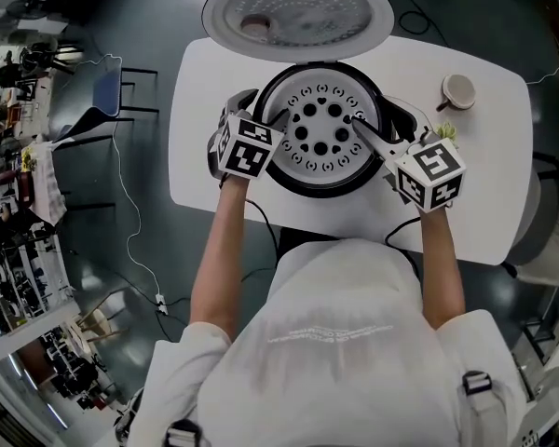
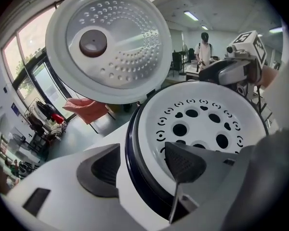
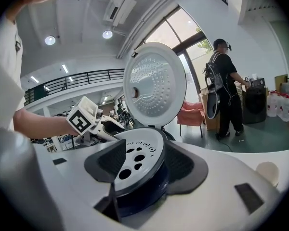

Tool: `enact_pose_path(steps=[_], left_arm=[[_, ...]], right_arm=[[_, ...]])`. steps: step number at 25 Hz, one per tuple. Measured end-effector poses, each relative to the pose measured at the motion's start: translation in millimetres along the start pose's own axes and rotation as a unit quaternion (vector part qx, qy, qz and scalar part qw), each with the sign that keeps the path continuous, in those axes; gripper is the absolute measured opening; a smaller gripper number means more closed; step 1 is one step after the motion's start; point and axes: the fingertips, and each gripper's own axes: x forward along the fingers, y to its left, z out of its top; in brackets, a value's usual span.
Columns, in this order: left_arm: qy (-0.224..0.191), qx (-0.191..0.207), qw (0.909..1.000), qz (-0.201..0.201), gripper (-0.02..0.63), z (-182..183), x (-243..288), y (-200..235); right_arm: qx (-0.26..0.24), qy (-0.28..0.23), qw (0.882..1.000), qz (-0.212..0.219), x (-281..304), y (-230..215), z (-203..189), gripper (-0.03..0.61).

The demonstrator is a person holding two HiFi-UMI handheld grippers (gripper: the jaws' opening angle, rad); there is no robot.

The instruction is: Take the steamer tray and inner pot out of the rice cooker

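Two grippers: one at each side of the rice cooker (image 1: 402, 117); the person holding them stands over it, bare forearms, white top.
rice cooker: sits on the white table (image 1: 484, 203), towards its far edge. The lid (image 1: 298, 12) is swung fully up and back, its dimpled inner plate showing.
steamer tray (image 1: 321, 133): still in the cooker, seated level on top of the inner pot. White disc, a ring of round holes, small slots round the edge.
inner pot (image 2: 131, 161): still in the cooker. Only its dark rim shows, as a band round and under the tray.
left gripper (image 2: 143, 163): at the tray's left edge, angled steeply down. Jaws wide apart, straddling the rim. One pad is outside the dark rim and clear of it, the other is over the tray's holes. Nothing clamped.
right gripper (image 3: 145, 162): at the tray's right edge, held nearer level. Jaws apart, straddling the tray edge and pot rim. One pad is above the tray face, the other outside the dark rim. No squeeze visible, nothing gripped.
contact: can't tell whether either inner pad touches the tray face.
cup (image 1: 458, 91): on the table near its far right corner, well apart from the cooker.
chair (image 1: 107, 91): on the floor off the table's left side, blue seat.
background: another person (image 3: 224, 90) stands across the room near a tall window, turned away from the table.
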Motion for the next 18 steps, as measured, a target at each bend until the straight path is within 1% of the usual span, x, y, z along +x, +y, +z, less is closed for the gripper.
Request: enact_pose_path(steps=[5, 9, 14, 18], left_arm=[[-0.001, 0.000, 1.0000, -0.003, 0.302, -0.7, 0.0, -0.5], [0.003, 0.016, 0.9998, 0.011, 0.302, -0.7, -2.3, -2.2], [0.010, 0.042, 0.9989, 0.019, 0.296, 3.8, -5.7, -0.6], [0.001, 0.044, 0.9984, 0.034, 0.296, 4.3, -11.6, 1.8]], right_arm=[[0.004, 0.003, 1.000, -0.003, -0.7, -6.6, -2.6, 0.256], [0.012, 0.000, 1.000, -0.008, -6.8, -15.9, -5.5, 0.256], [0.009, 0.002, 1.000, -0.005, -7.5, -12.3, -2.1, 0.255], [0.003, 0.005, 1.000, 0.000, -7.3, -8.1, -4.7, 0.255]])
